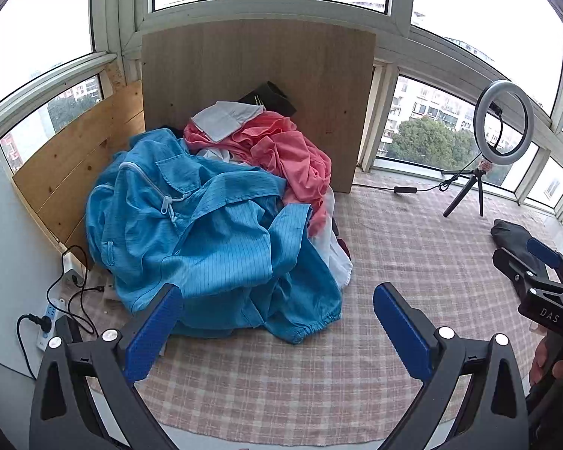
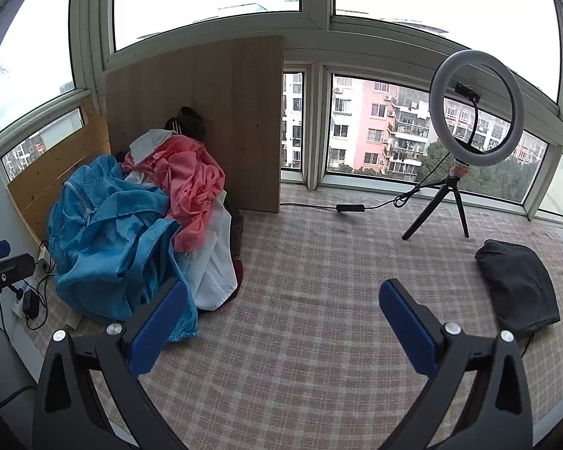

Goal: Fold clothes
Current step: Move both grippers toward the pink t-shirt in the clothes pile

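A pile of clothes lies on the checked cloth (image 1: pixel 394 247). On top and in front is a crumpled blue zip jacket (image 1: pixel 191 225), also in the right wrist view (image 2: pixel 109 240). Behind it lie a pink garment (image 1: pixel 281 150) (image 2: pixel 191 187) and white pieces (image 1: pixel 225 118). A folded dark garment (image 2: pixel 518 285) lies at the right. My left gripper (image 1: pixel 277 322) is open and empty, just in front of the blue jacket. My right gripper (image 2: pixel 281 318) is open and empty above the cloth, right of the pile; it also shows in the left wrist view (image 1: pixel 536 262).
A wooden board (image 1: pixel 259 86) leans against the windows behind the pile. A ring light on a tripod (image 2: pixel 473 112) stands at the back right with its cable (image 2: pixel 349 208) on the cloth. A power strip and cables (image 1: pixel 52 318) lie at the left.
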The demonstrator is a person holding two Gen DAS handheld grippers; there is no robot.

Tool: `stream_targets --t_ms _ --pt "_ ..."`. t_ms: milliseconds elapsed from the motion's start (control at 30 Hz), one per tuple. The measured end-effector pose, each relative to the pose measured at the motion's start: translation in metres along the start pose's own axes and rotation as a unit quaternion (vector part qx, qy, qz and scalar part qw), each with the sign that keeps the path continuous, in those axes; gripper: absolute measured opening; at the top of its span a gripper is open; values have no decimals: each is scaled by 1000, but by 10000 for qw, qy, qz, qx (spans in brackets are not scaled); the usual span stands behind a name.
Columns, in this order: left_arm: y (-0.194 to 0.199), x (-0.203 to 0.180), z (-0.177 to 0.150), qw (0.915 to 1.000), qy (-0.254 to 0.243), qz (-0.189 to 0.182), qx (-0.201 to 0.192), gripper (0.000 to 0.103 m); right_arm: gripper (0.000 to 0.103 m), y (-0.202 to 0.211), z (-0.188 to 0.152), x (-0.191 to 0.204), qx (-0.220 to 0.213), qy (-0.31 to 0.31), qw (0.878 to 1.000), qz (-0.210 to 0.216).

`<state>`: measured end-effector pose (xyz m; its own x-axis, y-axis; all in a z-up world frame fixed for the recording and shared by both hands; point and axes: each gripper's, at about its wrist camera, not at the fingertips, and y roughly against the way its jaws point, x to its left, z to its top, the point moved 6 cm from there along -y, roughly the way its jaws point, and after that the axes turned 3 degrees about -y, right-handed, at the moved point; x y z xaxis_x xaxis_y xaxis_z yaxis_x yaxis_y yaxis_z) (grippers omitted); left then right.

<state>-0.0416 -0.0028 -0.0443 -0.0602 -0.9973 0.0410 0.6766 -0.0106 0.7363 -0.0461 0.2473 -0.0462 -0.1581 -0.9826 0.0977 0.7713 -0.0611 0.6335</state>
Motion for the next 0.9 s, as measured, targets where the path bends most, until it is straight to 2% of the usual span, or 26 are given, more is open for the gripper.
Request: stream_targets --t_ms 133,233,267,333,400,500,633,900 --pt "-4 16 2 9991 319 -283 84 102 103 -7 3 -1 -33 98 9999 130" --pt "-7 28 3 9971 558 -496 146 101 103 -24 14 34 48 404 9992 3" --pt "-11 37 6 9963 642 -555 153 101 103 -31 18 41 110 364 9992 101" --pt "-15 63 11 9966 713 -417 40 101 103 -51 25 50 233 250 9987 365" --pt "-4 68 11 9979 642 106 -74 101 103 -72 25 54 269 133 9969 721" --pt "-12 89 17 9968 748 258 -66 101 103 -96 30 70 457 47 9941 984" --pt "-23 108 26 9960 804 364 -142 101 103 -121 41 88 513 85 9941 950" --pt "-54 134 41 9944 985 354 -140 102 103 -156 64 122 398 706 9944 685"
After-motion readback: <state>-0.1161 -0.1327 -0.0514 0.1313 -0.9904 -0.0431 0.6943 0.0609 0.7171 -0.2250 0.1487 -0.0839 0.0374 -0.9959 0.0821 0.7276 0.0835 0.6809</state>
